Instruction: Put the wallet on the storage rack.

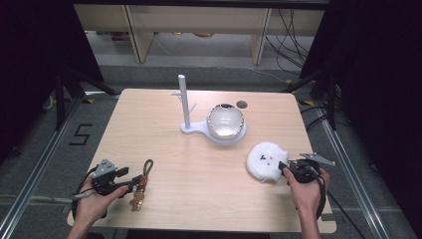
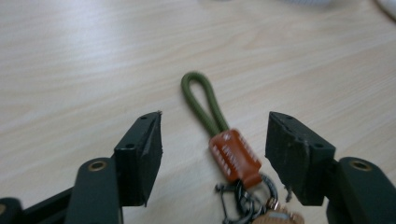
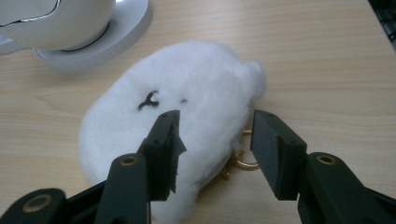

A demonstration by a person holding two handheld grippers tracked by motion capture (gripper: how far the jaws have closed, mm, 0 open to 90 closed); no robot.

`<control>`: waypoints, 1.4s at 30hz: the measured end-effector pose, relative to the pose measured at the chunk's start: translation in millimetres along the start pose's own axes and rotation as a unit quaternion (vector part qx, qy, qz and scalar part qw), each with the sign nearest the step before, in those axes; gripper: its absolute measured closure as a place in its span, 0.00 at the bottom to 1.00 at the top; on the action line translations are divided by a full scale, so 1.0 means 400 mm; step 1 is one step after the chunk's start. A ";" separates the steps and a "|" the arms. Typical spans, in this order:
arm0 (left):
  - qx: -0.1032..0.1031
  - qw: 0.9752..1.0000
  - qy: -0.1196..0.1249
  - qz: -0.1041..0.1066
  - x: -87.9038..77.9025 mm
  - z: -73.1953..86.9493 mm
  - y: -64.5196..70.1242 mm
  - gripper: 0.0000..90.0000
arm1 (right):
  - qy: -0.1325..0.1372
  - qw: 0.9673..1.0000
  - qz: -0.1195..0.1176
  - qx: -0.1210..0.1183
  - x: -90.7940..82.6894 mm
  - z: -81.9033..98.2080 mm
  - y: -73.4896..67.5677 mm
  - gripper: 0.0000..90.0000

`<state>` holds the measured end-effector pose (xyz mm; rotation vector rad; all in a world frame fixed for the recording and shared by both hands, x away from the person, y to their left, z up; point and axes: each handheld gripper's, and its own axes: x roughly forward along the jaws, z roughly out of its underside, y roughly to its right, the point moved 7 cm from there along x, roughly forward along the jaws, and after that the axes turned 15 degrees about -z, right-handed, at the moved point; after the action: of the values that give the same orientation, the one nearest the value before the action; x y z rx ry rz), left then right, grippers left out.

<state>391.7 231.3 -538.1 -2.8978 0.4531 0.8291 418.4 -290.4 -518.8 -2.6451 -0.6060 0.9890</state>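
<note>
A keychain with a green cord loop [image 2: 201,100] and an orange tag [image 2: 234,157] lies on the table near its front left [image 1: 143,180]. My left gripper [image 2: 214,149] is open, its jaws on either side of the orange tag; in the high view the left gripper [image 1: 130,183] sits just left of the keychain. A white fluffy plush [image 3: 182,116] with a small stitched face lies at the front right [image 1: 265,160]. My right gripper [image 3: 215,149] is open over the plush's near edge, a gold ring [image 3: 243,161] showing between the jaws. In the high view the right gripper [image 1: 287,168] touches the plush's right side.
A white stand [image 1: 185,102] with an upright post and side pegs rises from a base [image 1: 198,130] at the table's middle. A shiny rounded bowl [image 1: 225,121] rests on that base. A dark round hole [image 1: 242,104] sits behind it. Cables lie on the floor beyond.
</note>
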 end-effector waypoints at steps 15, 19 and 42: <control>-0.006 1.000 0.007 0.001 0.010 -0.020 0.015 0.37 | -0.164 0.985 -0.024 0.057 0.020 -0.033 0.013 0.60; -0.006 1.000 0.009 0.002 0.007 -0.018 0.015 0.37 | -0.222 0.971 -0.001 0.088 0.021 -0.044 0.002 0.59; -0.023 1.000 0.005 0.007 0.000 0.000 0.016 0.38 | -0.285 0.956 0.005 0.074 0.149 -0.092 0.065 0.49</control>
<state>389.7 225.2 -538.3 -2.9444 0.4606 0.8382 491.6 -288.9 -535.0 -2.2205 -0.5982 1.7454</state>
